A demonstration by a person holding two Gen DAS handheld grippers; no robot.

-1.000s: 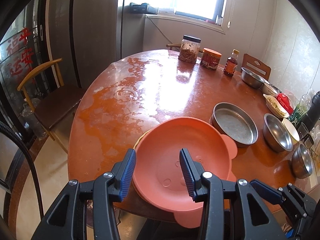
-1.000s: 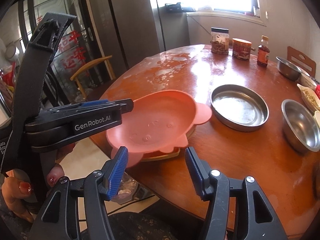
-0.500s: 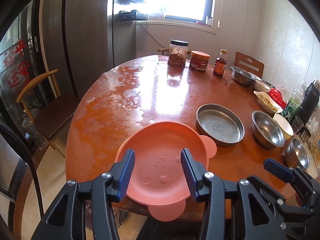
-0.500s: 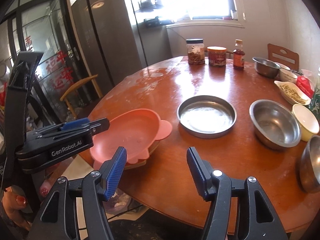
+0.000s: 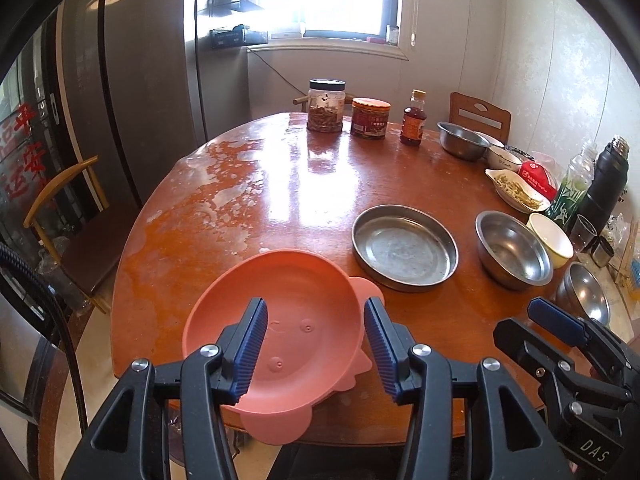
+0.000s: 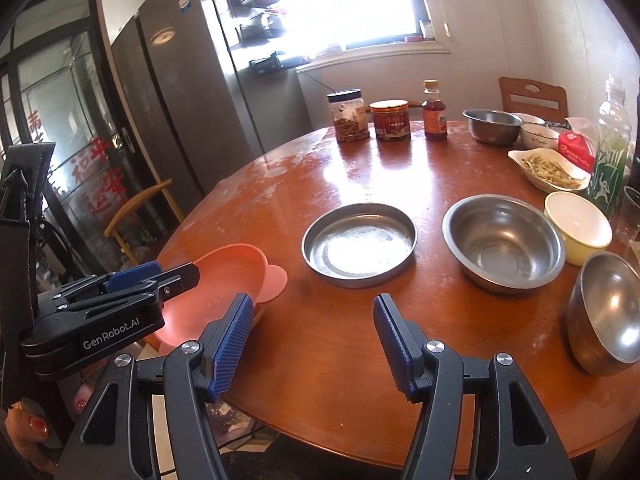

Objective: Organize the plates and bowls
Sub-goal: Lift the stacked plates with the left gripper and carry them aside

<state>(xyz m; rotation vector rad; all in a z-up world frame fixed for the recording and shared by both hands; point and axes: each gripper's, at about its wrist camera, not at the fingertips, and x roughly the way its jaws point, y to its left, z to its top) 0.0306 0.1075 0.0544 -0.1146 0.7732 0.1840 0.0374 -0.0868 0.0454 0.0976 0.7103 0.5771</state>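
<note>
A pink bear-shaped plate (image 5: 292,320) lies at the near edge of the round wooden table (image 5: 280,184), also in the right wrist view (image 6: 236,276). My left gripper (image 5: 316,346) is open, raised above and behind it, holding nothing. A flat steel pan (image 5: 404,246) (image 6: 360,244), a steel bowl (image 5: 512,248) (image 6: 502,242), a cream bowl (image 6: 578,226) and another steel bowl (image 6: 608,312) stand to its right. My right gripper (image 6: 314,338) is open and empty above the table's near edge.
Jars (image 5: 326,106), a sauce bottle (image 5: 414,118), a steel bowl (image 5: 462,140), a dish of food (image 5: 516,190), bottles and a flask (image 5: 604,184) line the far and right side. A wooden chair (image 5: 80,220) stands left.
Both grippers have pulled back and up from the table, so the pink plate looks smaller. The left gripper, earlier close over the plate, is now farther from it. The plate has stayed put.
</note>
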